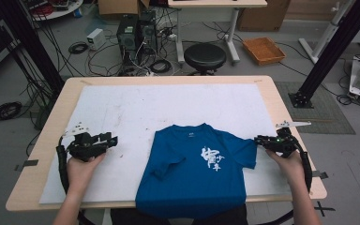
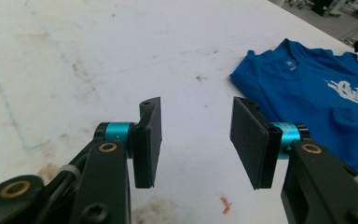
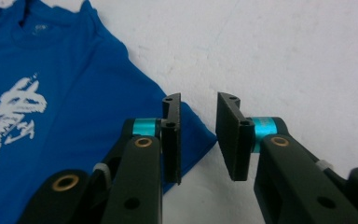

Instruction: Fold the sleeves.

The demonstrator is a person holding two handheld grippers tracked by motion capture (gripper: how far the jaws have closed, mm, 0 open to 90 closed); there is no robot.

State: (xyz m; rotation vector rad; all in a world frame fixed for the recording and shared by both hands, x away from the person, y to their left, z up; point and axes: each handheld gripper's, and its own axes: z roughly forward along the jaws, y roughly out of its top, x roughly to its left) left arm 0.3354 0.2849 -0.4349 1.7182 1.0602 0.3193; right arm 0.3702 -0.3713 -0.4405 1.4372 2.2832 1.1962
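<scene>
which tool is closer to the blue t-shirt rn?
Right. The right tool sits at the blue t-shirt sleeve edge, jaws open. The left tool is off to its left over bare mat, also open.

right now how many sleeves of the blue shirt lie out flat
1: the sleeve by the right gripper lies flat; the other sleeve of the shirt is folded inward.

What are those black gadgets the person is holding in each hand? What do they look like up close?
Each is a black two-jaw gripper, the left gripper and the right gripper. Flat rectangular black pads sit on arms with turquoise collars and brass-coloured pivots. A thick black cable loops from each, and a pale three-cornered plate sits on top. The forearms look bare, with no sleeves seen.
</scene>
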